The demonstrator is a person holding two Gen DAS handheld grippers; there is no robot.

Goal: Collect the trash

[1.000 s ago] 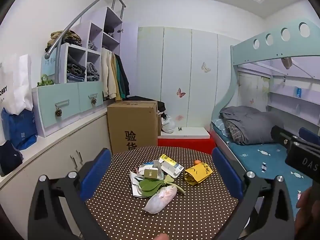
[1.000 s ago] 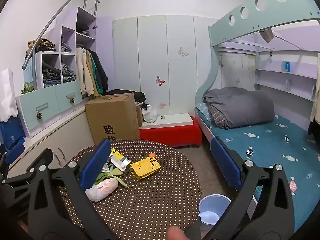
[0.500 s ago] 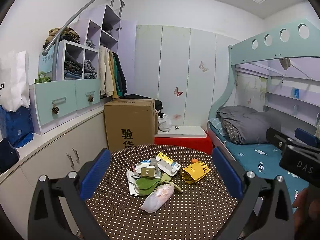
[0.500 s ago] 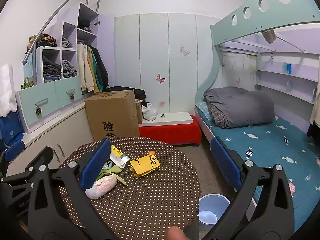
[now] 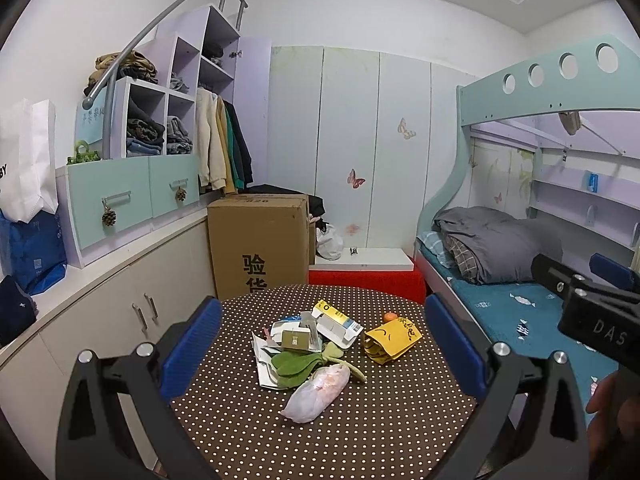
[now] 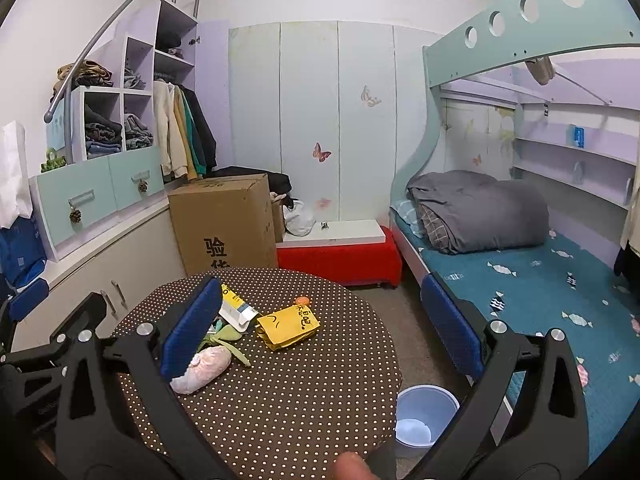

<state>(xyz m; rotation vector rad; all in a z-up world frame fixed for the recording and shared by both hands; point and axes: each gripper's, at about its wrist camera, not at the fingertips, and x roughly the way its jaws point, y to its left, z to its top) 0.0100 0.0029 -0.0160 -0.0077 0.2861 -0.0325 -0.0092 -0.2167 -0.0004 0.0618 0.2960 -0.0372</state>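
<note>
Trash sits heaped on the polka-dot table (image 5: 360, 432), and everything that follows turns on where that heap lies from your 2 tools. Your left gripper (image 5: 320, 350) faces it squarely: the pale crumpled bag (image 5: 316, 394) lies nearest, straight ahead between the spread fingers, its long axis slanting from near-left to far-right. Behind the bag are the green leafy scrap (image 5: 296, 362), the torn white cartons (image 5: 332, 324) and, to the bag's right, the yellow packet (image 5: 392, 340) with a small orange bit just beyond it.

Your right gripper (image 6: 320, 334) hangs further to the bag's right — from there the bag (image 6: 202, 370) sits partly behind the left blue pad (image 6: 192, 328), off-centre, while the yellow packet (image 6: 288, 326) lies closer to the middle. So judge the left tool better lined up for the bag, the right for the packet.

Both pairs of tongs stand wide apart and hold nothing.

Only the right wrist view shows the blue bin (image 6: 426, 410) on the floor, just beside the table's edge on the bed side — the left view never reaches it.
</note>
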